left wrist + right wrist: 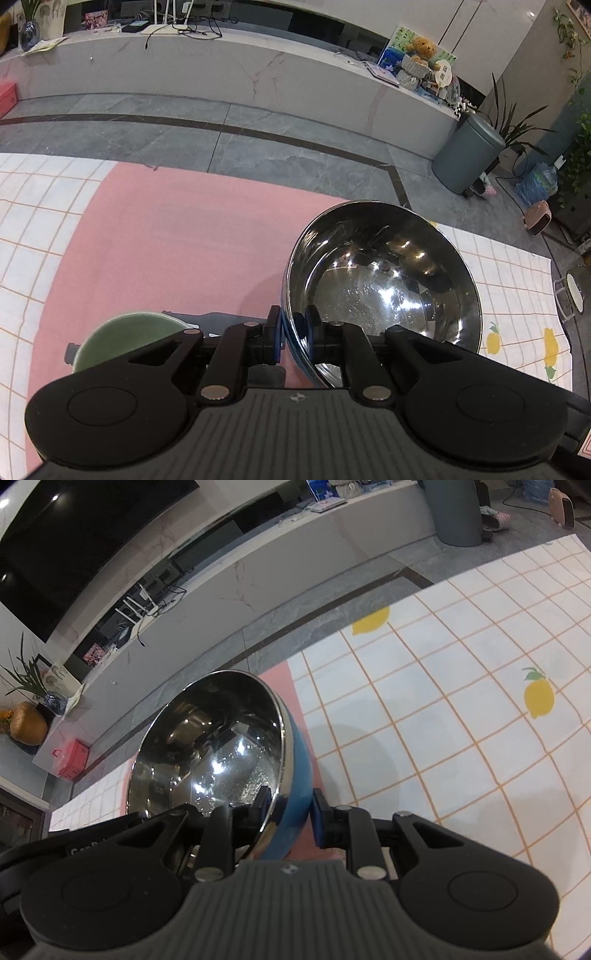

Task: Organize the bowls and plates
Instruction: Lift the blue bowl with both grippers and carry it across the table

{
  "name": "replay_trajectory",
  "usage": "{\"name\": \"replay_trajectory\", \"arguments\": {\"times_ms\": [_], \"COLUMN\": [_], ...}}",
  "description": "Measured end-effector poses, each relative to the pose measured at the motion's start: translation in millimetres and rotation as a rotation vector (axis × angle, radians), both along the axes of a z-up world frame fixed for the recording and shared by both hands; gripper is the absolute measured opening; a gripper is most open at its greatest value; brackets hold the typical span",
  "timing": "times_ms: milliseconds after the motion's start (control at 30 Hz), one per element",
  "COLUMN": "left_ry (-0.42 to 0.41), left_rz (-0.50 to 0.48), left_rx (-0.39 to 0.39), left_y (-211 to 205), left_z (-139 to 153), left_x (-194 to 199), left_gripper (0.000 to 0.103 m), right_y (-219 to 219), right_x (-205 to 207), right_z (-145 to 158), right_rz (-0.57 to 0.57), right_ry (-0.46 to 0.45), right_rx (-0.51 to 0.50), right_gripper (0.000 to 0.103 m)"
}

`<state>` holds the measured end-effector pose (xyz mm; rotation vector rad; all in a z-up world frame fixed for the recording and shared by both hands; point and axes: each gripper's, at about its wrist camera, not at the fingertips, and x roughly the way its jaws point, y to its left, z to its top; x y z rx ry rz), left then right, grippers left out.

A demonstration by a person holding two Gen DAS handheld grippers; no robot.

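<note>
Above the pink mat [177,236] on the table, both grippers pinched the rim of one steel bowl [384,280]: left gripper [293,332] and right gripper [290,808], one jaw inside, one outside. A green bowl [129,332] sat nearby, apart; stacking seemed still undone.

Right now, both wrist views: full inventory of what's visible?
steel bowl: 1, mirror inside, blue outside, lifted and tilted over the pink mat, rim clamped on both sides
green bowl: 1, pale green, on the pink mat, lower left, partly hidden by the left tool
pink mat: 1, pink, on the cloth
tablecloth: 1, white with orange grid and lemons
bin: 1, grey-green, on the floor by the marble ledge
teddy bear: 1, brown, on the ledge
left tool: 1, black, shut on the bowl rim
right tool: 1, black, shut on the bowl rim
</note>
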<state>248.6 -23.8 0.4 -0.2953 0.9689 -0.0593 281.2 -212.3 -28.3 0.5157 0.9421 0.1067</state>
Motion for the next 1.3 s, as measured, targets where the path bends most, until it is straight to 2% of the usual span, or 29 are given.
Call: {"name": "replay_trajectory", "arguments": {"times_ms": [267,633,1067,1300], "left_ry": [-0.041,-0.125,-0.262,-0.293], "left_rz": [0.001,0.035,0.036,0.030], "left_rx": [0.017,0.033,0.059,0.088], "left_y": [3.5,13.3,14.0,9.7], "left_z": [25.6,73.9,140.3,158.3], "left_x": [-14.8,-50.7,-115.5,-145.3], "left_gripper": [0.014,0.015,0.016,0.017], "right_y": [3.3,18.9,16.8,12.5], "right_x": [-21.8,-55.8,-131.6,-163.9], "right_z": [24.2,82.2,158.2,175.9], "right_rz": [0.035,0.072,0.095,0.105], "right_ry": [-0.060,-0.165,-0.311,-0.348], "right_rx": [-0.003,-0.009,0.007,0.023], "right_gripper": [0.021,0.020,0.020,0.020]}}
